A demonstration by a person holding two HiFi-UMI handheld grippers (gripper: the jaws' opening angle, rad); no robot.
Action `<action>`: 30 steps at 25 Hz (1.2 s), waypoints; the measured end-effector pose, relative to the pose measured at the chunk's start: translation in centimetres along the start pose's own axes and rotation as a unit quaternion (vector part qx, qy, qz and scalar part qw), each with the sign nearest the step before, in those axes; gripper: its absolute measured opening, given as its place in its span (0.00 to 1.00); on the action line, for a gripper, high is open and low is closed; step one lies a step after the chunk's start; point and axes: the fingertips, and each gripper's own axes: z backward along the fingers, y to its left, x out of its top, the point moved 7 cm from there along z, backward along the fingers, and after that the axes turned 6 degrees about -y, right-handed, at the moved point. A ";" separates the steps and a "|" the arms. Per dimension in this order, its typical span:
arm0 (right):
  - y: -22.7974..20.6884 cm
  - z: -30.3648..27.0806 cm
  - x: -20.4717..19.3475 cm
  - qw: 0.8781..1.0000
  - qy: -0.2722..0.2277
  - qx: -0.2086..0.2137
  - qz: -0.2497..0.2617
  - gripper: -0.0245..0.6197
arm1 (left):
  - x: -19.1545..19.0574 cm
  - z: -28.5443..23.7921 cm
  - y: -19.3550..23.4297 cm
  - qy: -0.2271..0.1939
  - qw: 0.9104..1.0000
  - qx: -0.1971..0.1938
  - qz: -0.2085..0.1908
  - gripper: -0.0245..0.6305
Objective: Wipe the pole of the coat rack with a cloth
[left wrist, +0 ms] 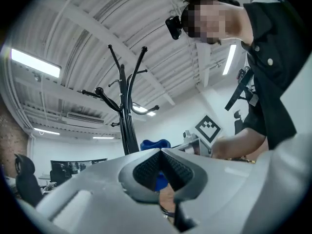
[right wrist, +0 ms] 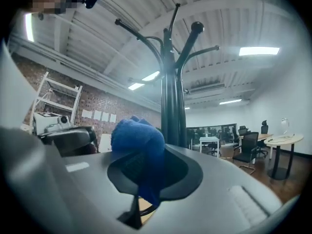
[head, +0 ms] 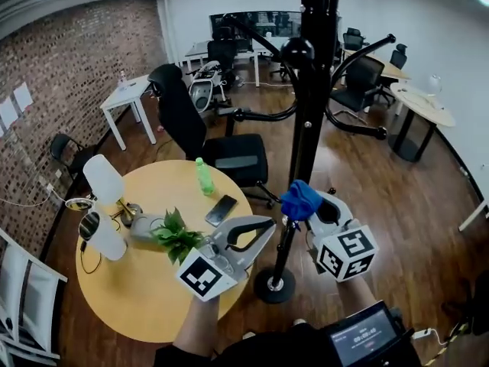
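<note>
Cloth (head: 300, 198) — blue, clamped by fingers of right gripper (right wrist: 146, 155) beside pole (head: 309, 136); left gripper (left wrist: 161, 152) fingers together, empty.

We see the coat rack's pole (head: 309, 128) as a black, glossy bundle of slim tubes standing upright from a round black base (head: 275, 285) on the wood floor, with curved arms tipped in ball knobs splaying out near its top. The cloth (head: 300, 199) is a bright blue, fluffy rag bunched into a rounded wad. It is pinched between the jaws of the right gripper (right wrist: 146, 175), with a tail hanging down between them, and we find it low on the pole, pressed up beside its left face.
</note>
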 end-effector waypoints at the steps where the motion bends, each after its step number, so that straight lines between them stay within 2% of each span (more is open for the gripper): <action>1: 0.3 0.2 -0.1 1.000 0.005 0.001 -0.001 0.11 | 0.2 -0.1 0.0 -0.004 1.000 -0.003 0.001 0.04; 5: 0.3 0.6 0.8 1.000 -0.001 -0.006 0.009 0.11 | 0.5 -0.8 -0.4 -0.017 1.000 -0.015 0.001 0.04; 7: 0.0 0.3 1.6 1.000 -0.015 -0.004 0.006 0.11 | 0.4 -1.0 -0.8 -0.004 1.000 -0.020 0.000 0.04; 10: -0.2 0.1 2.8 0.999 -0.034 0.005 0.021 0.11 | 0.1 -1.6 -0.8 0.020 1.000 -0.008 -0.004 0.04; 13: 0.6 -0.7 3.3 0.998 -0.045 0.015 0.039 0.11 | 0.2 -1.3 -0.4 0.010 1.000 -0.008 -0.013 0.04; 16: 1.5 -1.6 4.1 0.997 -0.055 0.000 0.061 0.11 | 0.6 -0.6 0.5 -0.007 1.000 -0.019 -0.015 0.04; 20: 1.3 -1.3 7.7 0.994 -0.073 -0.031 0.080 0.11 | 2.2 -1.6 1.3 -0.027 0.999 -0.035 -0.016 0.04; 24: 1.2 -1.4 11.5 0.988 -0.104 -0.048 0.103 0.11 | 3.6 -2.4 2.0 -0.052 0.998 -0.044 -0.014 0.04; 30: 2.7 -1.3 15.2 0.975 -0.153 -0.076 0.145 0.11 | 4.4 -2.0 2.8 -0.064 0.996 -0.056 -0.015 0.04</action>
